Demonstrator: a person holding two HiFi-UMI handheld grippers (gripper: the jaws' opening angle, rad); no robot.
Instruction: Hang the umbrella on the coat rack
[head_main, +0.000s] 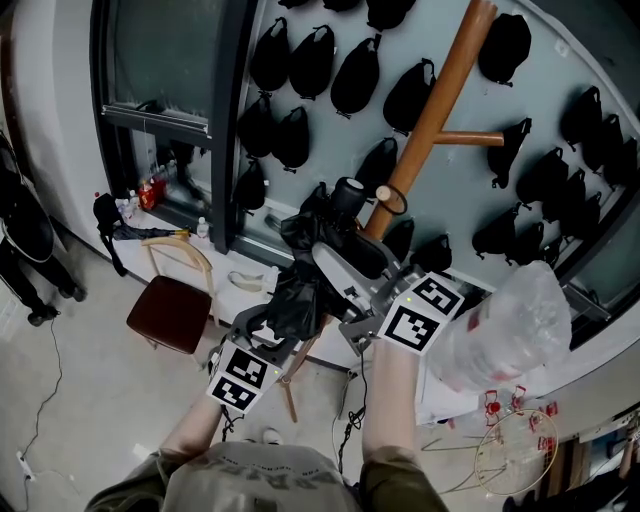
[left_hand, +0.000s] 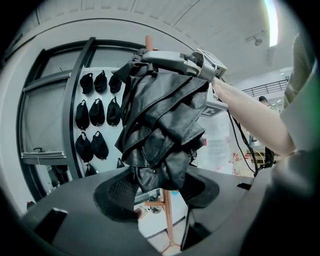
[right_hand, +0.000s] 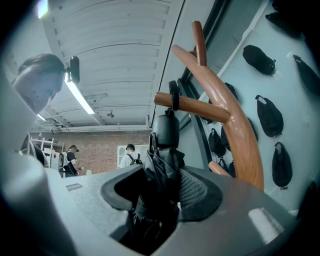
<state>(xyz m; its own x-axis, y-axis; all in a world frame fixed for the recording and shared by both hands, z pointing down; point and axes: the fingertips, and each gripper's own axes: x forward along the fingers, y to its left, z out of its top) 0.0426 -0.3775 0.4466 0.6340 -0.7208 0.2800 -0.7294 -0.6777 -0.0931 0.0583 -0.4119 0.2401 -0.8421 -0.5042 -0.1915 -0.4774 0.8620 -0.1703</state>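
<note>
Folded umbrella (head_main: 296, 296) slanted; handle end points toward coat rack (head_main: 440, 100).

Setting: indoor showroom-like workspace | evidence: rows of black bags (head_main: 312, 62) hung on pale wall (head_main: 548, 78); brick back wall (right_hand: 100, 146); ceiling strip light (right_hand: 80, 97); person (right_hand: 131, 156) standing beyond.

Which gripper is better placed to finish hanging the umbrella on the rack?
Right. The right gripper grips the umbrella near its handle, just under the peg, strap at it; the left gripper holds the canopy farther off.
</note>
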